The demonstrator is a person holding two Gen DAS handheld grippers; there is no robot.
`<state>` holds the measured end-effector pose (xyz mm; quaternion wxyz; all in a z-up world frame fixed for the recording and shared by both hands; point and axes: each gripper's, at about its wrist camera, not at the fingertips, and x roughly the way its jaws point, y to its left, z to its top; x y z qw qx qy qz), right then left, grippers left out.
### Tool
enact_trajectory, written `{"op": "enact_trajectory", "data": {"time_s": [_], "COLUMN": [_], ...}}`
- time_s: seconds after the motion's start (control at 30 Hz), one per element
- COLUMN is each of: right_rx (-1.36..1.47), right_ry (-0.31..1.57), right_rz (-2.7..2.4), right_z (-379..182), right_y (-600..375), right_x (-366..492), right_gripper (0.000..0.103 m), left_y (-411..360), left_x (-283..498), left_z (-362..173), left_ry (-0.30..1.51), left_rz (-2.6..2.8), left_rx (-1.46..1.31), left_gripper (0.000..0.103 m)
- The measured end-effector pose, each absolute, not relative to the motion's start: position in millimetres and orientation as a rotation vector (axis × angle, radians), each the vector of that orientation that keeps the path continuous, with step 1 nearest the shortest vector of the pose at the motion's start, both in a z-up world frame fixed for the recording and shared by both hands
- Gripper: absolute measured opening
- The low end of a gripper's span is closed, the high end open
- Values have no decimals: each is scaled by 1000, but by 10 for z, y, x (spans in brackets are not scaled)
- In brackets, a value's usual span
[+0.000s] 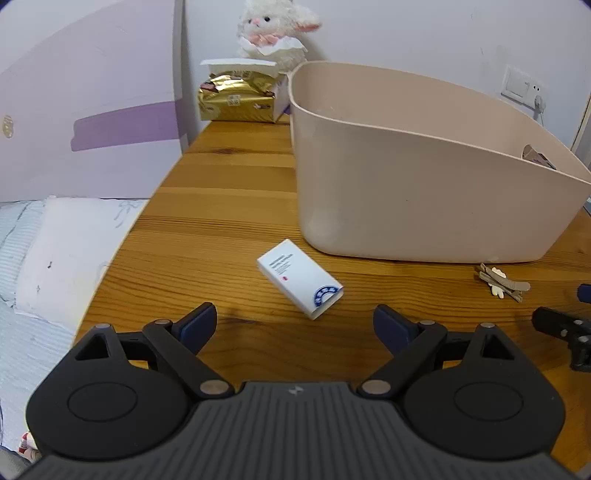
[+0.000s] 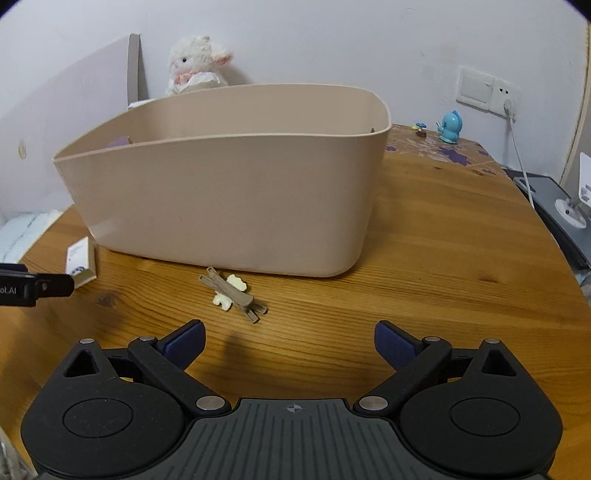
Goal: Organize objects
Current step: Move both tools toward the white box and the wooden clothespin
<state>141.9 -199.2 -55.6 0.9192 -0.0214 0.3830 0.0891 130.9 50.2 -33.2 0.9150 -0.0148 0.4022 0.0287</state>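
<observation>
Wooden tabletop fills the left wrist view. The left gripper has its jaws spread wide and holds nothing; its blue pads sit clear of every object. A small white box with a blue round emblem lies flat just ahead of the jaws, slightly right of centre, near the foot of a beige plastic bin. The bin stands ahead and to the right. A brown hair clip with a cream bow lies far right of the jaws, close to the bin wall. A gold tissue pack and a white plush toy stand at the far edge.

Wood grain also fills the right wrist view. The right gripper is likewise wide open and empty. The hair clip lies just ahead of the jaws, left of centre, near the bin. The white box lies far left, beside the left gripper's tip. A blue figurine stands far ahead to the right.
</observation>
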Motion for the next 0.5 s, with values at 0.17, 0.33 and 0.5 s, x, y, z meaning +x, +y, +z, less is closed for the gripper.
{"op": "enact_trajectory", "data": {"time_s": [0.17,0.33,0.5], "right_rx": [-99,-99,-105], "right_ry": [782,795,789], "right_rz": [179,196,221], "right_z": [-609,-684,-707], "right_y": [-1923,-1875,-1823], "right_x": [1531,1658,1716], "right_gripper": [92,81,78], "left_y": [442,460,510], "left_x": [1447,1606,1722], "left_z": [-400,-494,-524], "left_ry": [828,853,849], "left_rz": [74,52,54], "left_rx": [-26,-59,-110], "left_gripper": [92,92,92]}}
